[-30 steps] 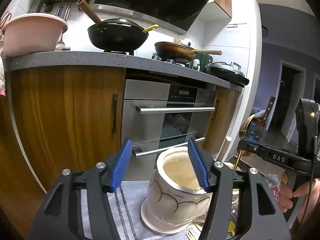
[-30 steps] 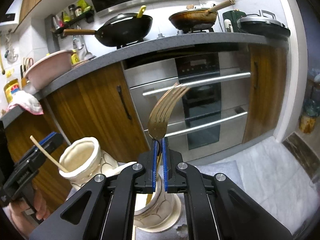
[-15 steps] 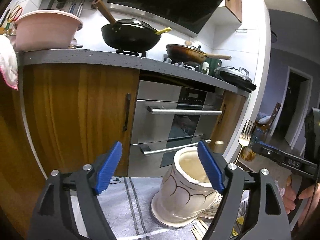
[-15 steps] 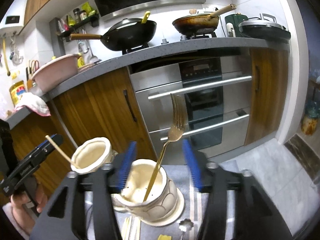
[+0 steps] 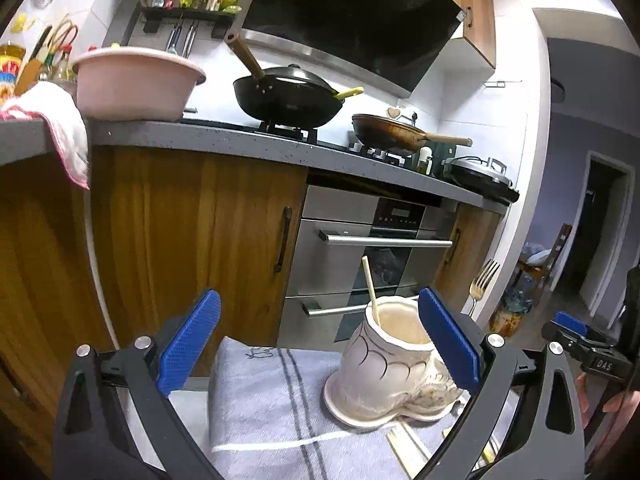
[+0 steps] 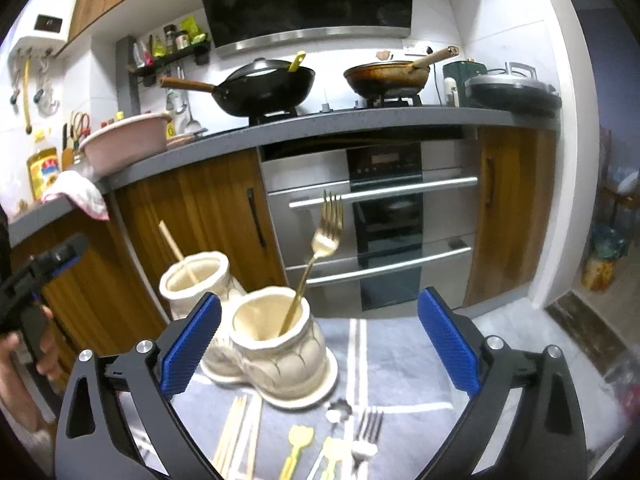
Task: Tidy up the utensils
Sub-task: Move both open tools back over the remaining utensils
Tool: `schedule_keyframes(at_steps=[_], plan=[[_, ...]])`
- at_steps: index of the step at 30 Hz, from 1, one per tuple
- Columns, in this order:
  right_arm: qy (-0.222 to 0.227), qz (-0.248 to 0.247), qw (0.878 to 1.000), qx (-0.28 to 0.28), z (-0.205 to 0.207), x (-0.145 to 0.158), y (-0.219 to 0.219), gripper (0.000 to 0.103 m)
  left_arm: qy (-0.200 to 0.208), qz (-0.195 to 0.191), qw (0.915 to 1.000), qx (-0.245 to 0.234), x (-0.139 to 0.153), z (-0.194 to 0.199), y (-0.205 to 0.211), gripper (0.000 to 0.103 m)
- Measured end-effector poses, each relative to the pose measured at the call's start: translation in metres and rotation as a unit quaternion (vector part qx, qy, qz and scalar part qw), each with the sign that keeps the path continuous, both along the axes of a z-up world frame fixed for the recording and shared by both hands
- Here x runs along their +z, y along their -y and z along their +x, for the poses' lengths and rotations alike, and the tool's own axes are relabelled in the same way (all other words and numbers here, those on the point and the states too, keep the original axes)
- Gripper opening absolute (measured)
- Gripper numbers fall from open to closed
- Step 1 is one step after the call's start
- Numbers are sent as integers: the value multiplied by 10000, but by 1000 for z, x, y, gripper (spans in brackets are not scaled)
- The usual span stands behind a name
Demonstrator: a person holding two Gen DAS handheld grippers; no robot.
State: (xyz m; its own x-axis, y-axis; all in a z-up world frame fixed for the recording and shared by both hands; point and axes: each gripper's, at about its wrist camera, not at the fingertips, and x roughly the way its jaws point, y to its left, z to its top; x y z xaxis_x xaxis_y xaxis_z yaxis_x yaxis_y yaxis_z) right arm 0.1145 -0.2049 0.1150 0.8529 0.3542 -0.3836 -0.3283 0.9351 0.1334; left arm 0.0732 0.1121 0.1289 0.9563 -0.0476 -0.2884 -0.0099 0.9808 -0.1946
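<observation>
A cream ceramic double holder [image 6: 276, 344] stands on a grey striped cloth [image 6: 384, 376]. A gold fork [image 6: 326, 236] stands tines up in its near cup; a wooden chopstick [image 6: 174, 246] leans in the far cup [image 6: 196, 276]. My right gripper [image 6: 318, 344] is open and empty, just in front of the holder. In the left wrist view the holder [image 5: 384, 364] holds the chopstick [image 5: 370, 286], with the fork [image 5: 482, 280] behind. My left gripper [image 5: 318, 346] is open and empty, its right pad beside the cup.
Loose chopsticks [image 6: 236, 436], yellow-handled utensils [image 6: 298, 446], a spoon [image 6: 338, 414] and a dark fork [image 6: 368, 428] lie on the cloth in front of the holder. Wooden cabinets [image 6: 192, 216] and an oven [image 6: 380, 216] stand behind.
My right gripper opened and let go of the gold fork, which now stands in the near cup. My left gripper opened wider and drew back; the chopstick now leans in the far cup.
</observation>
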Motion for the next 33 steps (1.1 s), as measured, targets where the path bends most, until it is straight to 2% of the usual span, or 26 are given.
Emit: schedule_keyframes(at_steps=[3,10,13,20,23,27,33], plan=[[-15,-110,9999,-55,-10,-5,5,98,-4,242,9997,-18,1,-11,9,97],[-177,-356,9991,-149,-24,-22,14,98,-168,427,9986,-266,-5,-25,34,98],[-218,-536,9981,-205,-29,-30,16,98,-359,635,9965,-411,-13,-25,50,98],[-251,-595,9974,-327,-36,-48,30,98,-653,1201,9881,-704,-43,-32,88,98],[-428,-675,9961,-370,-35,-57,34,98,-1001,1287,9824,-908,-59,-29,101,98],[-698,-710,9943,-376,-36,-68,38,98,-1665,1275,9734,-922,-87,-16,113,98],[-1309,-865,9872,-298,-29,-85,35,98,-2855,1131,9492,-683,-128,5,115,97]])
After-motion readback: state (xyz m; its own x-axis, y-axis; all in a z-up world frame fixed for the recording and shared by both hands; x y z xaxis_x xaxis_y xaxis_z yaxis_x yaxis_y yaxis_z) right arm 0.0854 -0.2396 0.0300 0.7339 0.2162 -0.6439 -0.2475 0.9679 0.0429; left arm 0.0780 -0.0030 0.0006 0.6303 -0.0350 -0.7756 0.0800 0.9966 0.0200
